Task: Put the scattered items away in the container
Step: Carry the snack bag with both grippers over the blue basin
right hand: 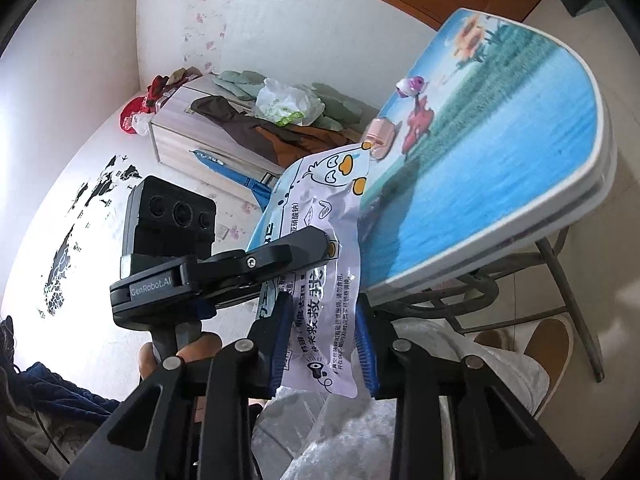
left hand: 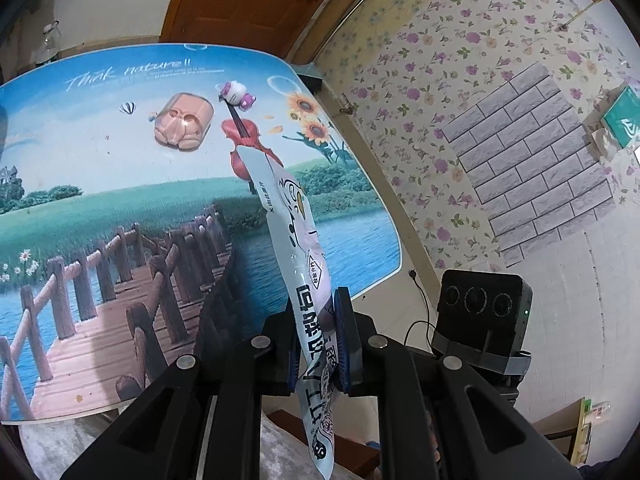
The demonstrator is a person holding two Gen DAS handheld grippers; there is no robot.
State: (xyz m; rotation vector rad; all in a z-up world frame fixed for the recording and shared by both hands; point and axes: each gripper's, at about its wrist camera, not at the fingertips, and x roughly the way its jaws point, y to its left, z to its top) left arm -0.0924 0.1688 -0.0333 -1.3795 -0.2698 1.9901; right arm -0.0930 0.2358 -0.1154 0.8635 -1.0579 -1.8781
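Observation:
My left gripper (left hand: 320, 344) is shut on a white snack packet (left hand: 298, 240) with black print and holds it edge-on off the table's near edge. In the right wrist view the same packet (right hand: 324, 216) shows a cartoon chick. It hangs between the blue pads (right hand: 280, 332) of my right gripper (right hand: 324, 344), which stand apart on both sides of it. The left gripper's black finger (right hand: 288, 252) crosses the packet there. A pink plastic toy (left hand: 182, 122) and a small white-and-purple figure (left hand: 236, 94) lie on the far part of the table (left hand: 120, 200).
The tabletop carries a printed lake-and-bridge scene and ends at a rounded edge (right hand: 560, 216). Crinkled clear plastic (right hand: 340, 440) lies below my right gripper. A floral wall (left hand: 460, 80) rises right of the table. A cluttered cabinet (right hand: 224, 120) stands behind.

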